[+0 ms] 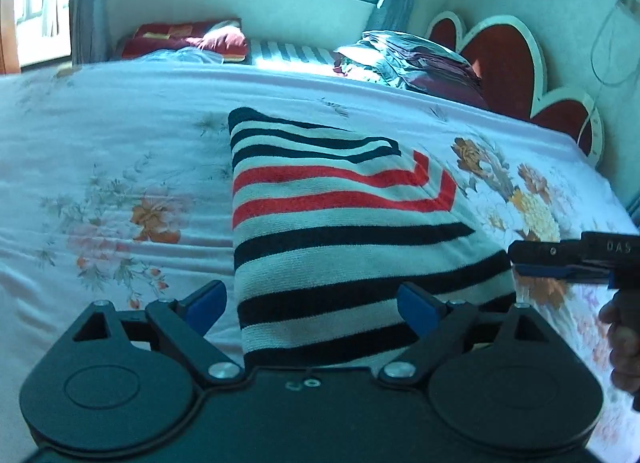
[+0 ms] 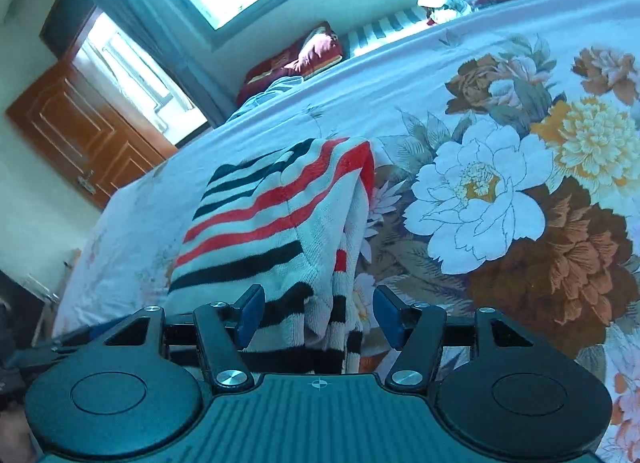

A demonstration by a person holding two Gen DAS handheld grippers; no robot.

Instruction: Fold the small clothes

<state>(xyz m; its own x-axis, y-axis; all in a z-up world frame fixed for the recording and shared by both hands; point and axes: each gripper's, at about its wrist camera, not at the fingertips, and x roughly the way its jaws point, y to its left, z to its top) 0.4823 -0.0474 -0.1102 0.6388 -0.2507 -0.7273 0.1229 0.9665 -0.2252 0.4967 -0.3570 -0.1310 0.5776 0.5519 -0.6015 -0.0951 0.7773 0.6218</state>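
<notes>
Left wrist: striped garment (image 1: pixel 340 231) amid open bedspread (image 1: pixel 100 143).

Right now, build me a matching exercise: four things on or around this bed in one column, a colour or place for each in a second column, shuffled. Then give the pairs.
Things:
1. striped garment
2. headboard
3. door
4. bedsheet

Descriptions:
A. brown wood, left of the window
B. white with printed flowers
C. folded, black and red stripes on white
D. red heart shapes with white edging

Pairs: 1-C, 2-D, 3-A, 4-B
</notes>
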